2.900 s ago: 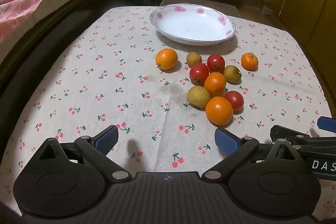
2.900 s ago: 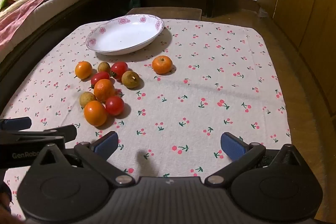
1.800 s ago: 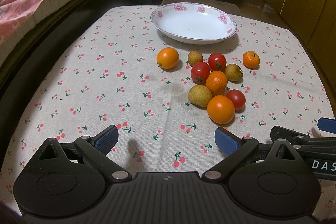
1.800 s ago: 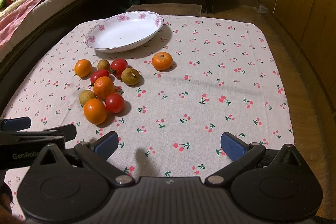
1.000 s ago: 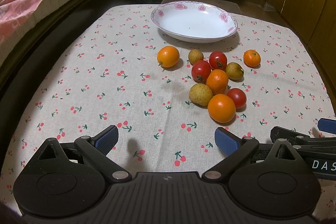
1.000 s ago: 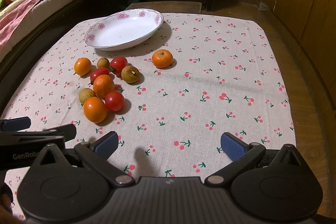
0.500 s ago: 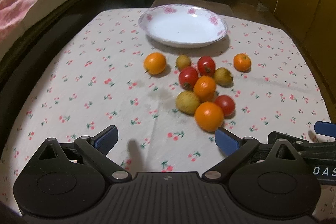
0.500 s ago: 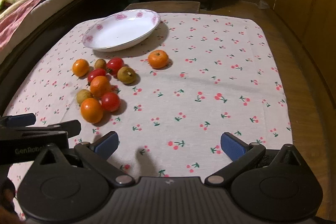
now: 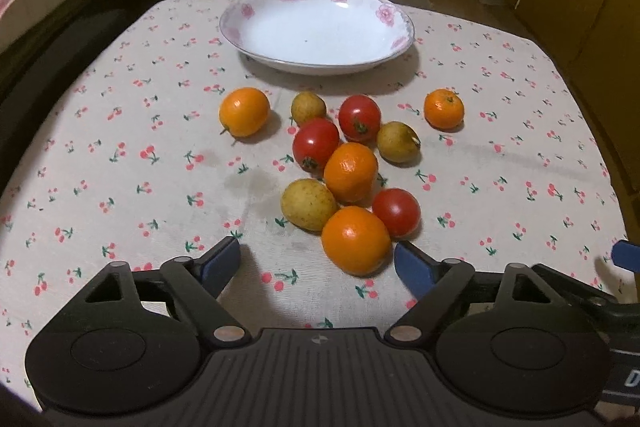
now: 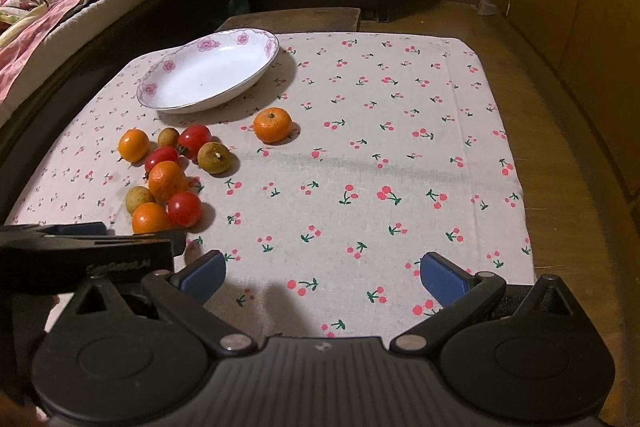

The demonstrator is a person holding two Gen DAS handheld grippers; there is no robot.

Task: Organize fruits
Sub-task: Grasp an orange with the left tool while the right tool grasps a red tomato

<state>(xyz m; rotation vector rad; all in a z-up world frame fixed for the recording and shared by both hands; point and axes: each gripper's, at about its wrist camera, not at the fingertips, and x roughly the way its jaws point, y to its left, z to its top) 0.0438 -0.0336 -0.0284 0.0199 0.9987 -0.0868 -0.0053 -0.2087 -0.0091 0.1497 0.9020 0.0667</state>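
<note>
R tongs [image 9: 626,261] mostly cut off in L view.

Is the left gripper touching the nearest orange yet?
Apart. The left wrist view shows the left gripper closing, tablecloth visible between both pads and the nearest orange.

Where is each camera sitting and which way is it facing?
Left wrist: on the left gripper, looking down along its closing jaws at the fruit pile and plate.
Right wrist: on the right gripper, jaws open, facing bare tablecloth; the left gripper pokes in.
Both show the fruit and plate.
</note>
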